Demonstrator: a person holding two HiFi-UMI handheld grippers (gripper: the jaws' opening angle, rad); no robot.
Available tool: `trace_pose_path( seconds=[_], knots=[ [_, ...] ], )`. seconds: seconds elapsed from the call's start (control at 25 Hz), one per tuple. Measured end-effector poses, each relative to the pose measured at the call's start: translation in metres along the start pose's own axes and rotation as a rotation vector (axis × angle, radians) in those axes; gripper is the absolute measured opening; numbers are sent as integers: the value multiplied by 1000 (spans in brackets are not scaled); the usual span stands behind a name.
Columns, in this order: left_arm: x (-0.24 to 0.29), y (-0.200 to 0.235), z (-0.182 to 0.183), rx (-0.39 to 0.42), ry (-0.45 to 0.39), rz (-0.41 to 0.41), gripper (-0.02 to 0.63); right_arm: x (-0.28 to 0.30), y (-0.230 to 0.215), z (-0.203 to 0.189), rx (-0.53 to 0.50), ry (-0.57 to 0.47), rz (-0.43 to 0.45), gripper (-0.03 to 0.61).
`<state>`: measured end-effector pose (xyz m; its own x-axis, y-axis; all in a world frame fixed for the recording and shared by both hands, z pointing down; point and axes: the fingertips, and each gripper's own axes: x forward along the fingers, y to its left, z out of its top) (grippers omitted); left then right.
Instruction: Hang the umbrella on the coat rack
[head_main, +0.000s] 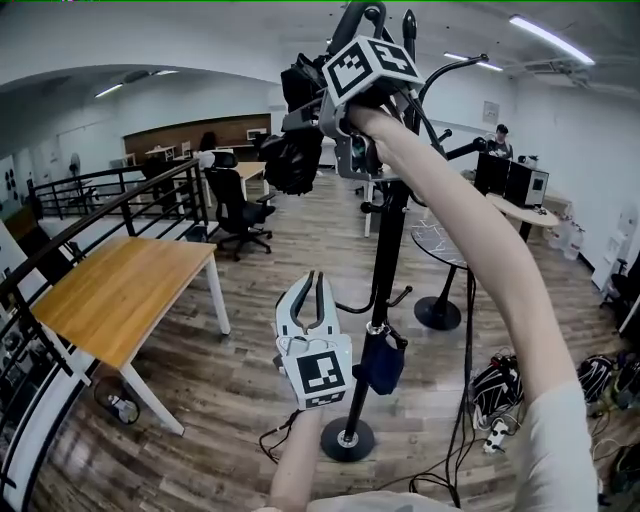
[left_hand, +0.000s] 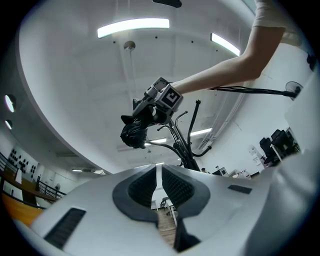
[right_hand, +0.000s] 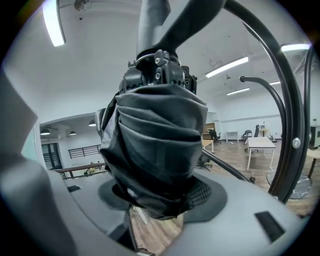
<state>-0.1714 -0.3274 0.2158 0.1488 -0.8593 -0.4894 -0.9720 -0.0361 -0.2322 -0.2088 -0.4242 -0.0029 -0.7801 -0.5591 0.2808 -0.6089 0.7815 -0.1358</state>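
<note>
A folded black umbrella (head_main: 292, 155) is held high beside the top hooks of the black coat rack (head_main: 387, 250). My right gripper (head_main: 305, 125) is shut on the umbrella's bundled canopy (right_hand: 155, 145), which fills the right gripper view; a curved rack hook (right_hand: 287, 115) arcs just to its right. Lower down, my left gripper (head_main: 312, 285) points upward in front of the rack's pole, shut with nothing between its fingers. From the left gripper view (left_hand: 158, 175) the umbrella (left_hand: 134, 132) and the rack's hooks (left_hand: 182, 150) appear overhead.
A dark blue bag (head_main: 380, 362) hangs low on the rack's pole. A wooden table (head_main: 120, 285) and a black railing (head_main: 100, 210) are at the left, an office chair (head_main: 240, 210) behind. A round table (head_main: 445, 245), bags and cables (head_main: 500, 385) lie to the right.
</note>
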Motion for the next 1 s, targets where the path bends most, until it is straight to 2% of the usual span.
trace_pose_path(
  seconds=[0.24, 0.44, 0.64, 0.76, 0.88, 0.92, 1.0],
  knots=[
    [-7, -4, -7, -5, 14, 11, 29, 5, -13, 1, 39, -36, -72, 268],
    [-6, 3, -3, -8, 23, -15, 29, 19, -13, 14, 83, -39, -141, 267],
    [-7, -3, -4, -15, 30, -32, 29, 14, -26, 10, 63, -11, -194, 267],
    [-2, -7, -13, -30, 57, -59, 29, 9, -23, 8, 101, 25, -137, 265],
    [3, -7, -11, -36, 47, -65, 29, 3, -21, 18, 302, -8, 39, 264],
    [3, -8, -10, -34, 41, -64, 29, 0, -26, 20, 336, -28, 51, 264],
    [2, -10, -12, -37, 37, -68, 29, -3, -48, 11, 281, -18, -45, 264]
  ],
)
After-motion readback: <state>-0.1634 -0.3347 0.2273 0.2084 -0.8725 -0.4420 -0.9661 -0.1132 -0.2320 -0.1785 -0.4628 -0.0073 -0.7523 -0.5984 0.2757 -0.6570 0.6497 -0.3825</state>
